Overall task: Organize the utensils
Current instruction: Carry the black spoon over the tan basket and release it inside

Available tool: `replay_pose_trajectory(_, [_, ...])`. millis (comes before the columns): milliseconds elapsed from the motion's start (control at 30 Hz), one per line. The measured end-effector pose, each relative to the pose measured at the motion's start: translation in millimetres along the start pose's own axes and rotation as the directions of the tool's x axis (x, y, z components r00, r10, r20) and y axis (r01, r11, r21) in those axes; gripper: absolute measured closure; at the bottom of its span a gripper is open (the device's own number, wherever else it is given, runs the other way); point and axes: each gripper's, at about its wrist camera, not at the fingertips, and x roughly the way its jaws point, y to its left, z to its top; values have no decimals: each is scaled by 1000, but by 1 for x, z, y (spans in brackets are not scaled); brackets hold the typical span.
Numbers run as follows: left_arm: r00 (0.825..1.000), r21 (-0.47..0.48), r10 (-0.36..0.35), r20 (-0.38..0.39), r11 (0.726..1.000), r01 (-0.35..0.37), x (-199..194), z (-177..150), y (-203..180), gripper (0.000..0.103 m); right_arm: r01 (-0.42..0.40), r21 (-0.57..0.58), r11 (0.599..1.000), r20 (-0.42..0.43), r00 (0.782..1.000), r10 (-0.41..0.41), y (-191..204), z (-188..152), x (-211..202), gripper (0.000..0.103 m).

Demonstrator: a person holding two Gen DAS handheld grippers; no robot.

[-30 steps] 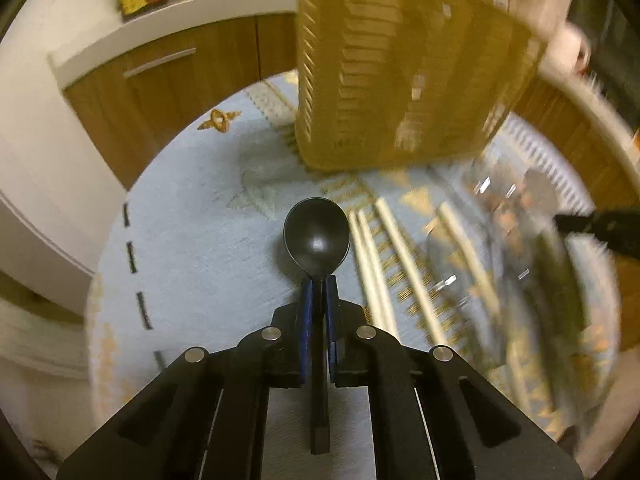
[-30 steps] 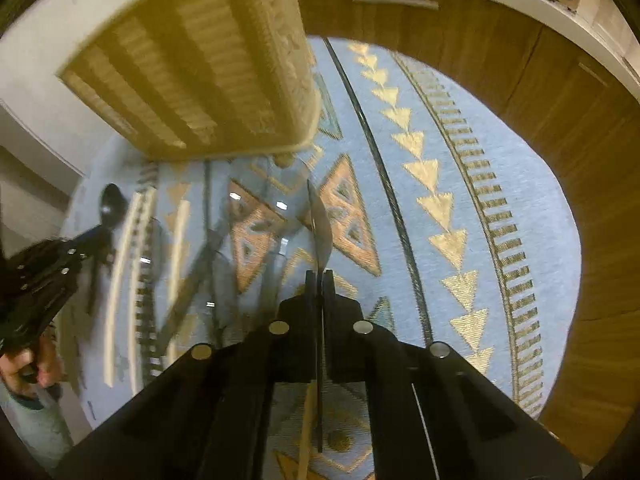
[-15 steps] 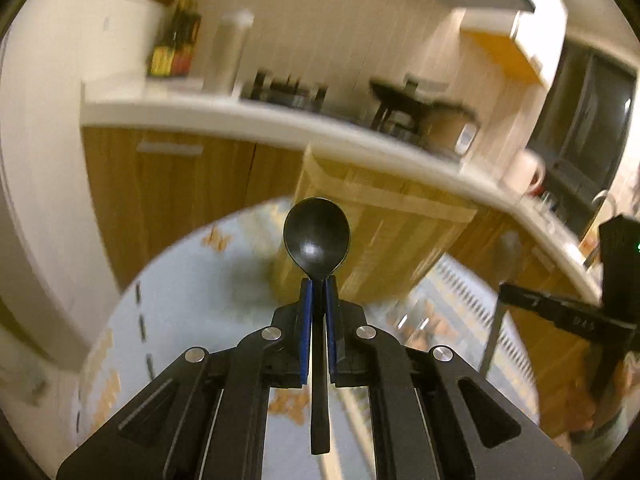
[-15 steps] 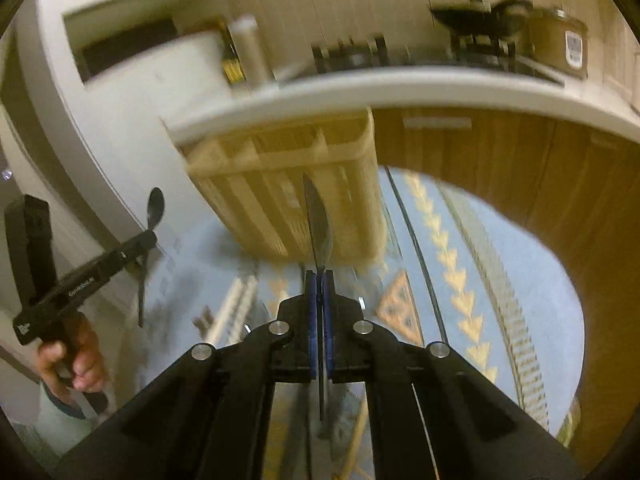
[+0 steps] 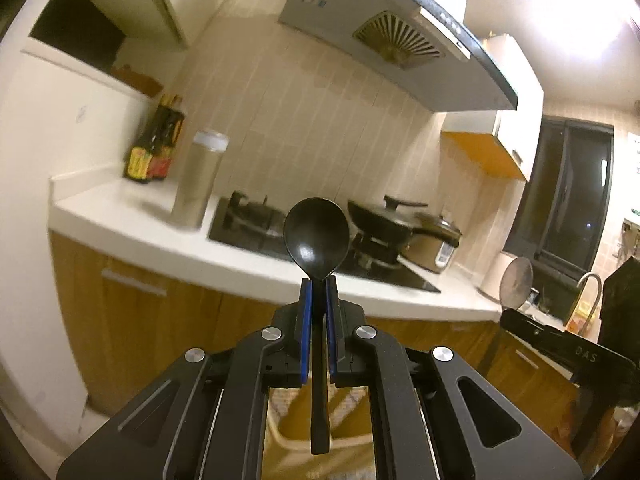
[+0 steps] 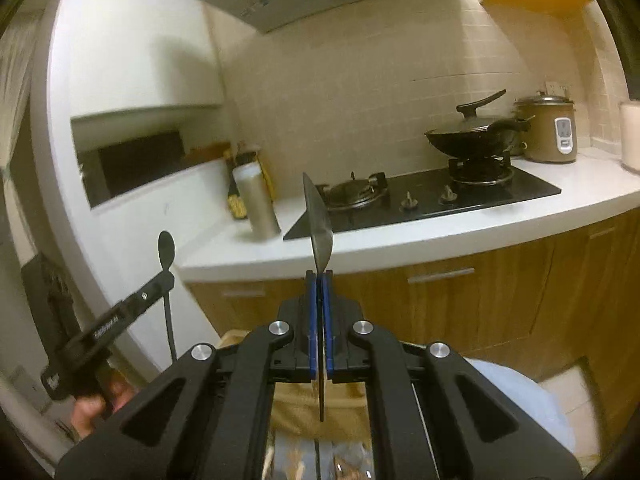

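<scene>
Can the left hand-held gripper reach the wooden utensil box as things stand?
Probably yes. The left hand-held gripper holds the black spoon upright, and the wooden box shows directly below it with nothing seen between; it would need tilting down.

Wok (image 6: 474, 136) on gas stove (image 6: 424, 196) (lidded); rice cooker (image 6: 550, 130) beside; sauce bottles (image 5: 154, 146) on counter (image 5: 120, 216).

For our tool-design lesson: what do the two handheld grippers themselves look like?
Both the left gripper and right gripper are matte black angular frames with triangular cut-outs, round silver bolts and blue-lined jaws. White lettering marks the left gripper's side. No cables visible.
</scene>
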Motion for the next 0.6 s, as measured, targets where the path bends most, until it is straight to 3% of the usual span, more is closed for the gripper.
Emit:
replay_pose_trajectory(200, [998, 48, 55, 19, 997, -56, 28, -18, -2, 99, 62, -23, 998, 14, 998, -62, -11, -12, 39, 101])
replay_pose_trajectory(467, [993, 128, 108, 40, 985, -112, 42, -51, -1, 98, 53, -4, 999, -33, 998, -53, -32, -44, 68, 101])
replay_pose_trajectory(600, [994, 124, 105, 24, 987, -107, 43, -57, 2, 97, 44, -14, 999, -28, 999, -45, -31, -53, 67, 101])
